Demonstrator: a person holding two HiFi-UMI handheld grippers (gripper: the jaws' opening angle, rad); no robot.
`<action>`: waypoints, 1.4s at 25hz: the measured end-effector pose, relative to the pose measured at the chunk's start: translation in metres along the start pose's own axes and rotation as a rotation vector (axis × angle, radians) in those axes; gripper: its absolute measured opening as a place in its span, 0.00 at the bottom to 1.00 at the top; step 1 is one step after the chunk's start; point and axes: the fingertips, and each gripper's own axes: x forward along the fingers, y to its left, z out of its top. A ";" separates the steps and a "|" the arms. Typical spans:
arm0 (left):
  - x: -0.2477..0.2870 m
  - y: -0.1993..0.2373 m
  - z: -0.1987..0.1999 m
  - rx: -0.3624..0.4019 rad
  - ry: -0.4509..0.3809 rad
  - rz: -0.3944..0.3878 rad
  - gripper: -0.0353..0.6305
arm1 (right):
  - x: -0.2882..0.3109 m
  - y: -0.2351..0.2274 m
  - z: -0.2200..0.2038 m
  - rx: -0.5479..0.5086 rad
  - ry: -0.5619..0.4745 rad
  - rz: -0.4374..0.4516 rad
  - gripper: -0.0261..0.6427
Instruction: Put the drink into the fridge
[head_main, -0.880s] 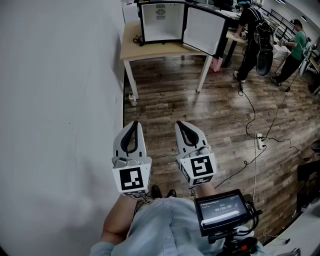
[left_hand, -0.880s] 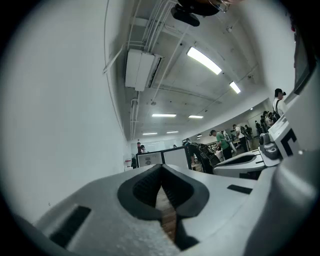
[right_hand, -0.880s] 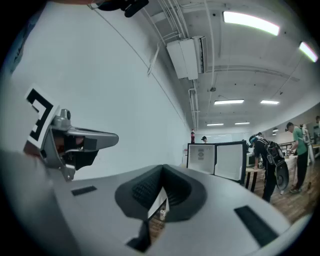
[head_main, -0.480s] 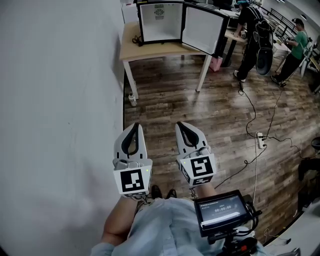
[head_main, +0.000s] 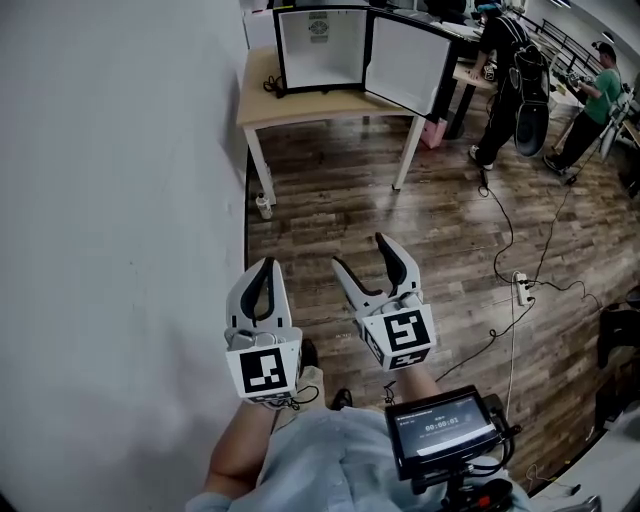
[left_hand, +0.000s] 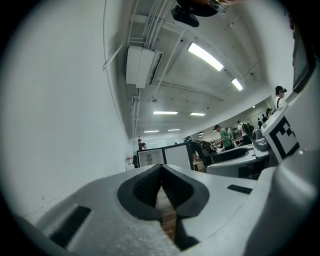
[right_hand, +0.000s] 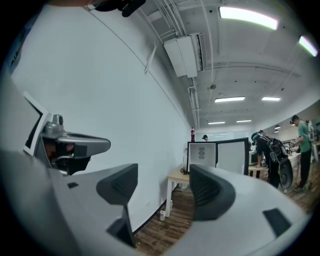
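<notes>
Drink: a red bottle (right_hand: 192, 134) stands upright on the top left corner of the fridge (head_main: 320, 58). It shows small in the right gripper view and cannot be made out in the head view.
Drink and tongs: well apart from both. It stands far ahead across the wooden floor (head_main: 400, 215), and neither pair touches it. In the right gripper view it shows above the inner edge of the right-hand jaw.
Left tongs (head_main: 265, 268): closed, the dark pads meeting at the tip with nothing held. Only a sliver of floor shows through the slit below. They are held level, close to the white wall (head_main: 120, 200).
Right tongs (head_main: 362, 255): jaws wide apart and level, with nothing between the pads. The gap frames a worktop leg and floor.
Fridge: a small, dark-framed box on a light wooden worktop (head_main: 300, 105) set against the wall.
Fridge door (head_main: 405, 60): swung open to the right.
Fridge inside: white walls, with a label (head_main: 319, 22) on the back wall.
Floor by worktop: a small bottle (head_main: 263, 205) stands beside the near left leg, next to the wall.
Background: two people (head_main: 505, 80) stand beyond the worktop to the right.
</notes>
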 end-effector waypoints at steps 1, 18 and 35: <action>0.009 0.004 -0.003 0.003 -0.001 0.000 0.07 | 0.009 -0.005 0.000 -0.005 0.000 -0.004 0.52; 0.243 0.126 -0.057 0.006 0.008 -0.028 0.07 | 0.265 -0.080 -0.029 0.006 0.025 -0.052 0.54; 0.385 0.168 -0.068 0.029 -0.031 -0.054 0.07 | 0.387 -0.159 -0.017 -0.027 -0.019 -0.122 0.53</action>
